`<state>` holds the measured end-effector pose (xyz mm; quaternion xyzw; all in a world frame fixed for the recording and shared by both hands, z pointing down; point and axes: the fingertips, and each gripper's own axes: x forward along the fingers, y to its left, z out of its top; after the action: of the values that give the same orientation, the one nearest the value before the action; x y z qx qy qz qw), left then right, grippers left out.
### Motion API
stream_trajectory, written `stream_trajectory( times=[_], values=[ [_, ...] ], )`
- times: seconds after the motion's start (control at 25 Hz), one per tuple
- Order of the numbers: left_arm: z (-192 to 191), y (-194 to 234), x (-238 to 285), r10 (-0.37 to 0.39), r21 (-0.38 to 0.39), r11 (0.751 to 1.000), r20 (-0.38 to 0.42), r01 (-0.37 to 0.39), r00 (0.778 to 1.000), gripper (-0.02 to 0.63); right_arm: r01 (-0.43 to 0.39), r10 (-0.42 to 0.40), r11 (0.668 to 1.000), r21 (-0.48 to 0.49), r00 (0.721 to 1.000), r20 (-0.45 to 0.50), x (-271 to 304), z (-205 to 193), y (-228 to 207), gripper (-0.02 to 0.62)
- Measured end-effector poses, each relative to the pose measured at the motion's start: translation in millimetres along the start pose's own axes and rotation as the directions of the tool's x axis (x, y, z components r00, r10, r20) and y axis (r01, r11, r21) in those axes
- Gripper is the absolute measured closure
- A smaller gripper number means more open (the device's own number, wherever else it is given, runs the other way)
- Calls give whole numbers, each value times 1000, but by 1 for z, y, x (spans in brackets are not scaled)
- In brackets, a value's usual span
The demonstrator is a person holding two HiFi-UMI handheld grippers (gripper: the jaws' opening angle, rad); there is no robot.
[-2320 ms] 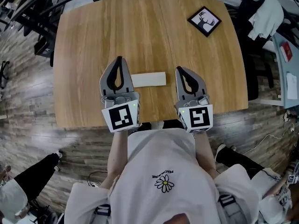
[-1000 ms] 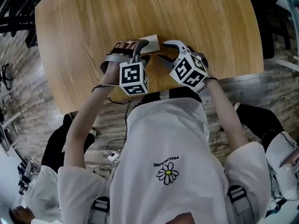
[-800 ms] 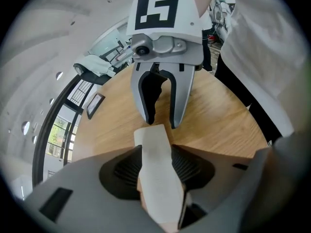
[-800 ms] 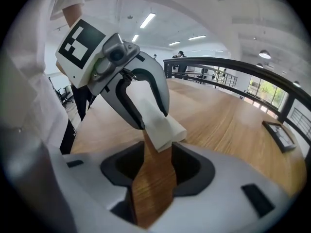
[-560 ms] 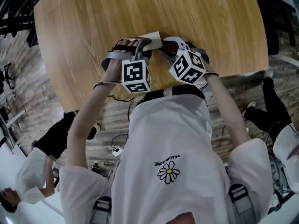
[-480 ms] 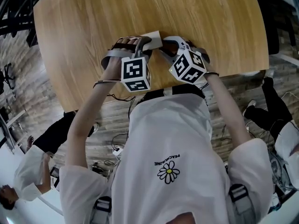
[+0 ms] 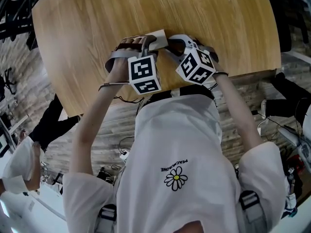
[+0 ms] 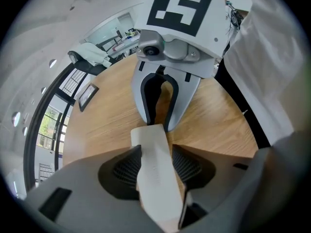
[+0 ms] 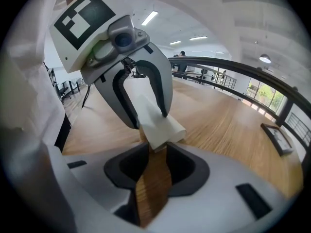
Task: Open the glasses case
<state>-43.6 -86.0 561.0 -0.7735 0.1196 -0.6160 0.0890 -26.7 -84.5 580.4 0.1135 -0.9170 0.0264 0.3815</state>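
Observation:
The white glasses case [image 7: 158, 36] is held just over the wooden table [image 7: 97, 23] near its front edge. My left gripper [image 7: 146, 43] points steeply down on it. In the left gripper view the case [image 8: 155, 174] lies lengthwise between the ribbed pads [image 8: 124, 166], which touch both sides; the jaws are opening slightly. My right gripper [image 7: 168, 42] meets it from the other side. In the right gripper view the case's near end [image 9: 163, 126] sits in the mouth of my right gripper [image 9: 154, 147], whose jaws are closing on it. Each gripper shows in the other's view: right gripper [image 8: 160, 123], left gripper [image 9: 150, 118].
A small black picture frame [image 8: 88, 95] lies far off on the table, also in the right gripper view as the frame [image 9: 277, 140]. The person's white shirt [image 7: 175, 154] hangs over the table's front edge. Another person [image 7: 19, 164] stands at lower left on the wooden floor.
Earlier the grippers stood either side of the case lying flat. Over the last second both stay on the case; the left cube has tipped a little.

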Motion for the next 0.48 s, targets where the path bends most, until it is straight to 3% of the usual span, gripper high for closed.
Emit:
stream_trajectory(
  times=[0.16, 0.4, 0.48],
  values=[
    [1, 1, 0, 53, 16, 998, -24, -53, 998, 405, 3, -3, 1000, 3, 1000, 2, -2, 0, 1, 476],
    [0, 4, -2, 52, -6, 999, -18, -53, 998, 424, 8, -8, 1000, 5, 1000, 8, -2, 0, 0, 488],
    [-1, 12, -4, 86, 9, 996, -28, -86, 996, 592, 8, -8, 1000, -4, 1000, 7, -2, 0, 0, 495]
  ],
)
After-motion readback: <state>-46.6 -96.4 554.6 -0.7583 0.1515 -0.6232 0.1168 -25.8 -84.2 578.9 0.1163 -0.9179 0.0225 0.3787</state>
